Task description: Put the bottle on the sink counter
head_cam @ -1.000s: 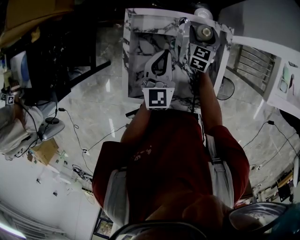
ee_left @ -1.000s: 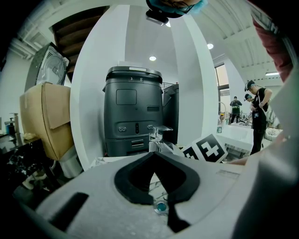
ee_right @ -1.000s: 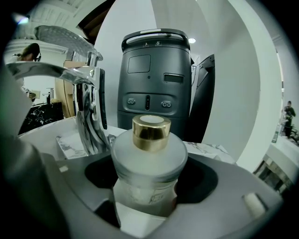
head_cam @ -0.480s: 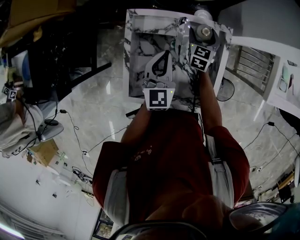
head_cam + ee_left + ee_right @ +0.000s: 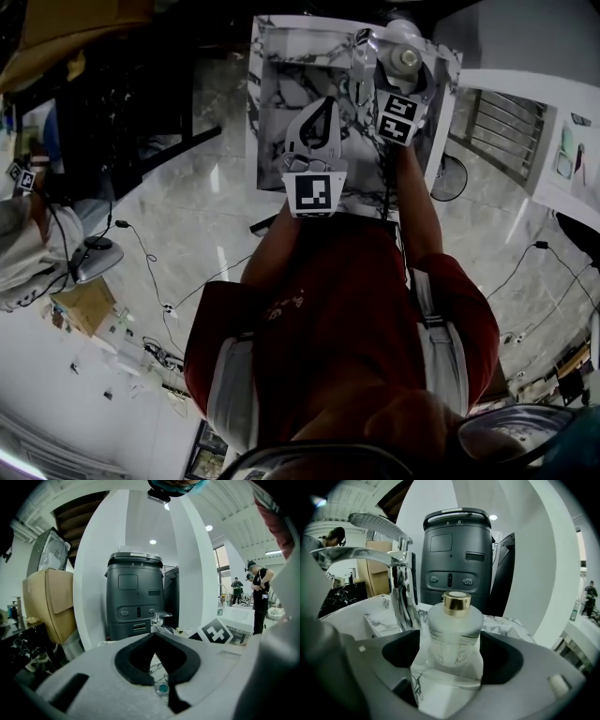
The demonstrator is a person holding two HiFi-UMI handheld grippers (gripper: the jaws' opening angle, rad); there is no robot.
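My right gripper (image 5: pixel 451 660) jaws just opened, pads clear of bottle (image 5: pixel 454 625) upright on marble surface (image 5: pixel 379 618); my left gripper (image 5: pixel 154 637) closed, empty.

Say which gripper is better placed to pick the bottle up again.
Right. The bottle stands between the jaws of the right gripper, which have just been opening; the left gripper is shut and empty.

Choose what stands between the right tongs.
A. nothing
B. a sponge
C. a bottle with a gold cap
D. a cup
C: in the right gripper view the bottle with its gold cap stands upright on the marble counter between the right tongs. Their jaws have just been opening.
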